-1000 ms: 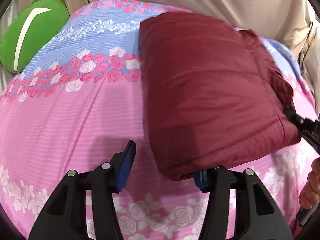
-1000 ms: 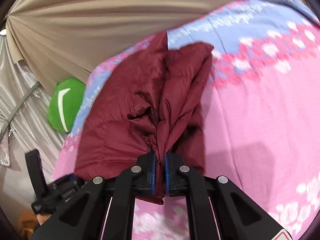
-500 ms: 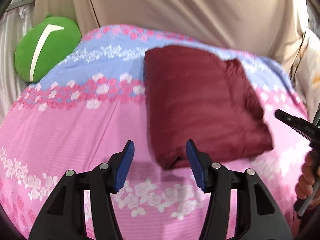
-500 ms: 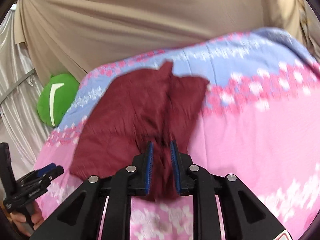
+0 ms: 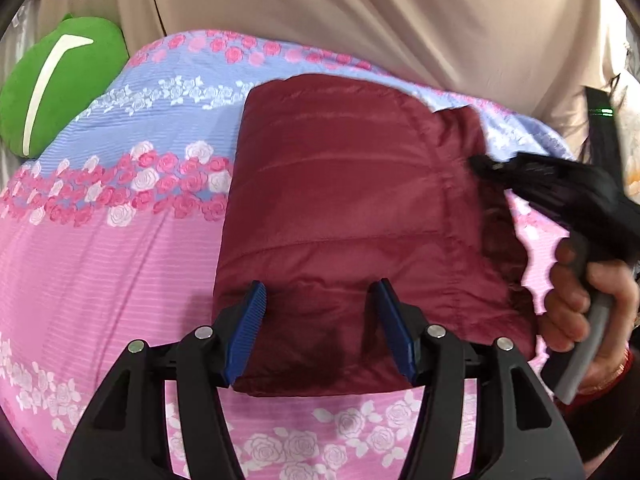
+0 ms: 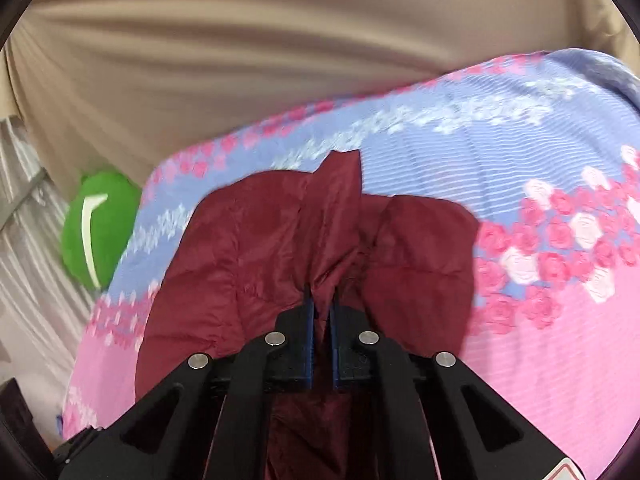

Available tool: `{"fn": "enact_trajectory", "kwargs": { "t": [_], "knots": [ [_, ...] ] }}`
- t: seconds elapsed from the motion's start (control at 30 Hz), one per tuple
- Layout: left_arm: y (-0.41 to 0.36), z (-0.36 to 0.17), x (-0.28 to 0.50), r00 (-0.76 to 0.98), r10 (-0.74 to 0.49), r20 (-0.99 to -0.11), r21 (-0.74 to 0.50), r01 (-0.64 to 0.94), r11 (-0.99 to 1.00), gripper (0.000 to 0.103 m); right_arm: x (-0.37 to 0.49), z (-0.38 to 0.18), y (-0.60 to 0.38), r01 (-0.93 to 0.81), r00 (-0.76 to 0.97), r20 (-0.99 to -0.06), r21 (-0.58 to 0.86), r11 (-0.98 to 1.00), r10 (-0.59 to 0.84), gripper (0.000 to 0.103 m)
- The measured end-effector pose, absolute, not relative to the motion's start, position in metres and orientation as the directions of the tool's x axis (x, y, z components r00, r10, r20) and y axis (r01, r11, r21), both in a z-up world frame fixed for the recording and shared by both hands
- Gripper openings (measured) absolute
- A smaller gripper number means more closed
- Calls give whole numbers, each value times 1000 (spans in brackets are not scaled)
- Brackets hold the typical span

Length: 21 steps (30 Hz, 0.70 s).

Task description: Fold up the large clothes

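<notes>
Backdrop: beige curtain (image 5: 360,12) hangs behind the bed.
Bedsheet (image 5: 100,248): pink and blue with rose bands.
Jacket (image 5: 352,208): maroon, quilted, folded on the sheet, right of centre.
Cushion (image 5: 52,80): green, at the sheet's far left edge.
Left gripper (image 5: 320,328): jaws wide apart, straddling the jacket's near edge, clamping nothing.
Right gripper (image 6: 321,316): nearly closed, pinching a bunched ridge of jacket fabric.

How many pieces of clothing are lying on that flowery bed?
1. A single maroon puffy jacket lies folded on the floral bedsheet; the right gripper pinches its edge. Anything beneath it would be hidden.
</notes>
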<state>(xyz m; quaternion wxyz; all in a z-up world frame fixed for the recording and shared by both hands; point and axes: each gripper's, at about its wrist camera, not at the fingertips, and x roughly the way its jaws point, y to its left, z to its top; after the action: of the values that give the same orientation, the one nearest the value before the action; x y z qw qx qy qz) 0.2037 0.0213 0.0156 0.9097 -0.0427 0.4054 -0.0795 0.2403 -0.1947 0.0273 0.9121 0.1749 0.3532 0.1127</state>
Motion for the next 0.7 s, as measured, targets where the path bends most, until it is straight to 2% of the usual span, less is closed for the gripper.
{"fn": "enact_trajectory", "kwargs": {
  "t": [0.13,0.2,0.33,0.37,0.43,0.57,0.7],
  "knots": [
    [11,6,208,655,-160,-739,-110,117,987,62,258,-11,-189,-78,633,-703,358,930,324,8],
    [8,3,209,654,-155,-740,-105,116,988,67,253,-1,-191,-78,637,-702,354,932,319,10],
    [8,2,209,653,-154,-741,-104,115,988,67,232,24,-239,1,739,-599,459,889,308,11],
    [8,2,209,653,-156,-741,-106,115,988,68,234,24,-252,35,747,-599,469,882,289,15],
    [8,2,209,652,-157,-742,-109,113,988,68,249,13,-264,91,714,-652,446,891,254,12],
    [5,2,209,654,-143,-742,-97,106,990,71,284,-14,-229,-3,590,-739,401,916,326,9],
    [4,1,209,656,-119,-745,-77,91,993,71,290,-24,-191,-73,598,-758,272,960,260,9]
  ]
}}
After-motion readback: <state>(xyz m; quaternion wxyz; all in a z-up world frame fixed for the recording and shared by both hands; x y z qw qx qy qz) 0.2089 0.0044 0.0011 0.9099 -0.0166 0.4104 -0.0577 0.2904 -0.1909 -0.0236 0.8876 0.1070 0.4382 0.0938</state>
